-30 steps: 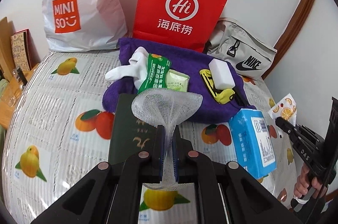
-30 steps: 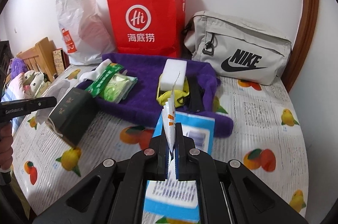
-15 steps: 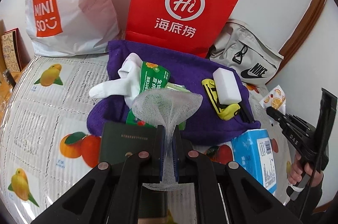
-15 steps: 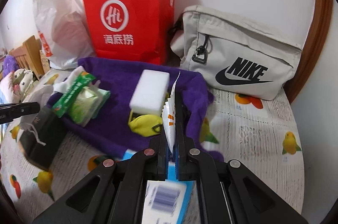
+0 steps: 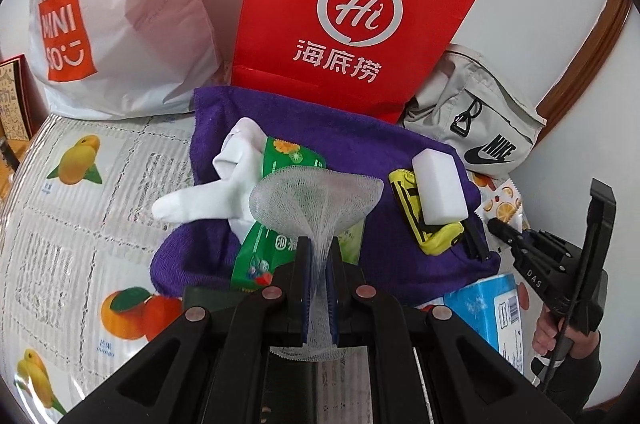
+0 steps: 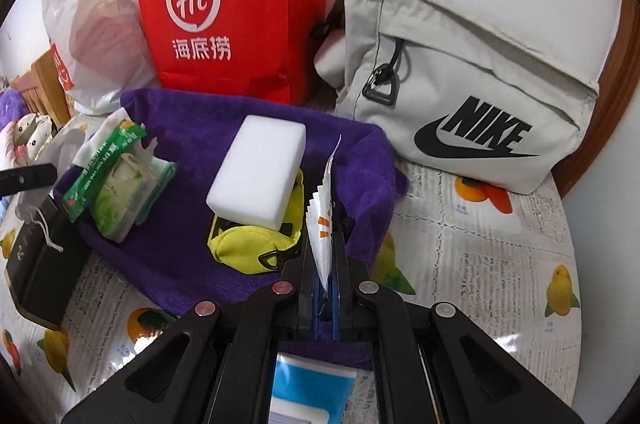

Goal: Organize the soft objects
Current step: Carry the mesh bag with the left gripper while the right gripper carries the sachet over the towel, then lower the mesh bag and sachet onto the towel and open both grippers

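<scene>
I'm mid-carry: my left claw (image 5: 318, 256) is clamped on a white mesh pouf (image 5: 316, 193), my right claw (image 6: 323, 256) on a fruit-print sachet (image 6: 323, 224), both over the purple towel (image 6: 192, 224). Next I'd lower and release each onto the towel.

My left claw (image 5: 319, 248) is matt black plastic with dull metal pins, and it pinches a wad of white open-weave mesh (image 5: 316, 199). My right claw (image 6: 325, 244) nips a thin, glossy sachet (image 6: 323, 224) with a saw-tooth edge. Ahead lies a fuzzy purple towel (image 6: 192, 224), with a matt white foam block (image 6: 256, 171), a knit white sock (image 5: 208, 191) and shiny green plastic packets (image 6: 116, 183) on it. Behind stand a smooth red paper bag (image 5: 352, 3), a crinkly white plastic bag (image 5: 120, 23) and a woven grey pouch (image 6: 480, 95).
</scene>
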Available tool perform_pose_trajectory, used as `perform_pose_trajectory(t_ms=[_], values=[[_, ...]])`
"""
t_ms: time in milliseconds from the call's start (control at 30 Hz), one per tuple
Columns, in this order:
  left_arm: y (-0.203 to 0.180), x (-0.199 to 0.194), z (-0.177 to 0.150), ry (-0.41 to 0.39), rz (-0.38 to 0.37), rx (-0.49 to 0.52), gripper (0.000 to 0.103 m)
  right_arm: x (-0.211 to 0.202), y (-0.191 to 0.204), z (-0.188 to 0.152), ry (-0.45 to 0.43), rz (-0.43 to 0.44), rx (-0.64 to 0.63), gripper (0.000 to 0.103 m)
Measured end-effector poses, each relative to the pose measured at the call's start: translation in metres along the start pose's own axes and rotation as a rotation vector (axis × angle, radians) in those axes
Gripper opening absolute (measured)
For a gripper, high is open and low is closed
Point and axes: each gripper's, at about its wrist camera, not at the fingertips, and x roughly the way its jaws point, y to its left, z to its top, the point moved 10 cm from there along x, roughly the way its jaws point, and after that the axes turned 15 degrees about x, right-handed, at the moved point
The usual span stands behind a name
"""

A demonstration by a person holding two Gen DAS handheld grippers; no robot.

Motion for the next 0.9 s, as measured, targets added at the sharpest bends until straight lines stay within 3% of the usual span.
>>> perform_pose_trajectory(t_ms=[367,533,633,700,900], values=[[0.005,0.01,0.005,0.008,0.005,0.004,0.007,0.014,0.008,-0.007,0.025,-0.013,-0.088,0.005],[0.005,0.015,0.003,0.017,0.007,0.005,0.007,0.012,0.017,-0.012,0.028,0.004,-0.133,0.01],[0.005,0.016,0.002,0.023,0.005,0.007,0.007,0.009,0.019,-0.013,0.024,0.008,-0.138,0.024],[0.004,0.016,0.003,0.023,0.005,0.009,0.007,0.003,0.021,-0.012,0.014,0.029,-0.132,0.042],[-0.002,0.018,0.005,0.024,-0.006,0.014,0.007,-0.009,0.028,-0.012,0.006,0.086,-0.107,0.044]])
